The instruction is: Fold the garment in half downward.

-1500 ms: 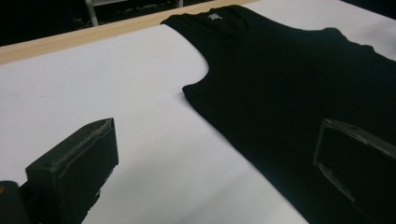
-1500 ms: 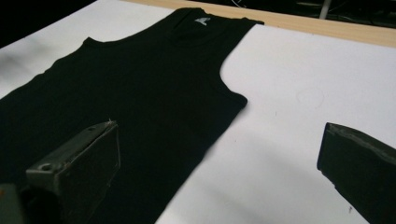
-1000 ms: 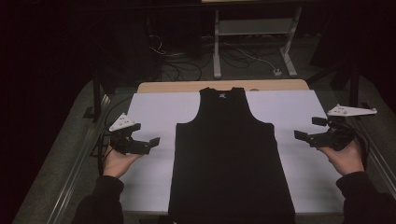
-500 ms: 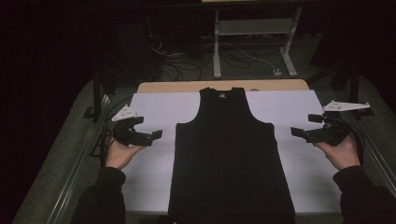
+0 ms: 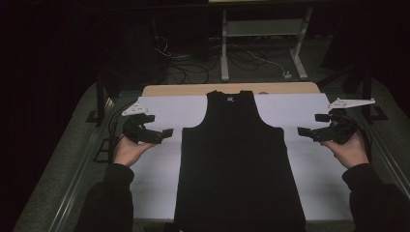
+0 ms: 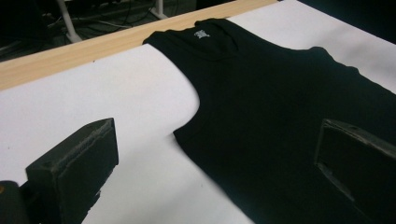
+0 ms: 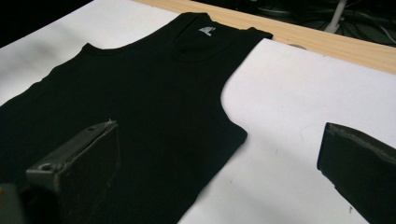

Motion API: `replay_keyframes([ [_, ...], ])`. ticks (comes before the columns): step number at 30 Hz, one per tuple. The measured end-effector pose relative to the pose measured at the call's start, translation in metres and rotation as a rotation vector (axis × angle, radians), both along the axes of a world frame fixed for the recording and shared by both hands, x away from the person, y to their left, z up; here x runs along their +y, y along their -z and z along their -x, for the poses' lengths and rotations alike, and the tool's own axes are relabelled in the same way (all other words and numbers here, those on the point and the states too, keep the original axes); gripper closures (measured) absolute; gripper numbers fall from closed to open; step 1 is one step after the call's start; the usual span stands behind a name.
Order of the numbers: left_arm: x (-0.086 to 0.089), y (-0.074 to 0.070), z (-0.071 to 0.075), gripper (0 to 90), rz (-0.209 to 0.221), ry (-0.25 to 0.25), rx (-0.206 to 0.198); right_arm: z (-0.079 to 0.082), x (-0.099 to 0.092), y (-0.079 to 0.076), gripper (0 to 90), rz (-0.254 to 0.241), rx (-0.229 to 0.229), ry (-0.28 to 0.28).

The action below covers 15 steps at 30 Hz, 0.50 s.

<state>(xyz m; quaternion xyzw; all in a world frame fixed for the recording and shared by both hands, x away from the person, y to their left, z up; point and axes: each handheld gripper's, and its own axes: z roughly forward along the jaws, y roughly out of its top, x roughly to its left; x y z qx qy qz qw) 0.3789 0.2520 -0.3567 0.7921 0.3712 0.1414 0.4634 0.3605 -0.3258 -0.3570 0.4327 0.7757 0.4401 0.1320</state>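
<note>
A black sleeveless top (image 5: pixel 237 159) lies flat on the white sheet (image 5: pixel 314 183), neck toward the far edge, with a small white label inside the collar (image 6: pixel 201 34). My left gripper (image 5: pixel 163 136) hovers open just left of the top's left armhole (image 6: pixel 187 126), jaws pointing at it, nothing between them. Over on the other side, my right gripper (image 5: pixel 307 126) stands open by the right armhole (image 7: pixel 233 130), jaws empty. In the right gripper view the top (image 7: pixel 140 107) spreads between and beyond the two jaws.
The white sheet covers a wooden table whose bare edge (image 5: pixel 232 89) shows at the far side. Beyond it stand a white frame stand (image 5: pixel 263 38) and loose cables (image 5: pixel 193 63) on the dark floor. Metal rails (image 5: pixel 82 169) run along the table's left and right sides.
Both grippers have moved inward and slightly forward toward the top's armholes. The top has not moved.
</note>
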Motion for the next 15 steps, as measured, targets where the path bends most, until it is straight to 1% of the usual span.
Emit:
replay_keyframes([
  [1, -0.001, -0.001, -0.002, 0.0, -0.001, 0.000, 0.002, -0.002, 0.001, -0.001, 0.0, -0.004, 0.003, -0.002],
  [4, -0.002, -0.003, -0.006, 0.0, -0.021, -0.003, 0.007, -0.006, 0.003, -0.003, 0.0, 0.004, 0.004, -0.007],
  [9, -0.003, -0.004, -0.013, 0.0, -0.029, -0.008, 0.016, -0.013, 0.009, -0.006, 0.0, 0.008, 0.012, -0.020],
  [10, -0.003, -0.003, -0.015, 0.0, -0.026, -0.005, 0.016, -0.015, 0.009, -0.006, 0.0, 0.008, 0.012, -0.022],
  [13, -0.005, -0.001, -0.020, 0.0, -0.034, -0.001, 0.023, -0.020, 0.011, -0.004, 0.0, 0.007, 0.016, -0.022],
  [15, -0.007, 0.000, -0.024, 0.0, -0.033, 0.002, 0.026, -0.024, 0.012, -0.001, 0.0, 0.009, 0.027, -0.019],
])
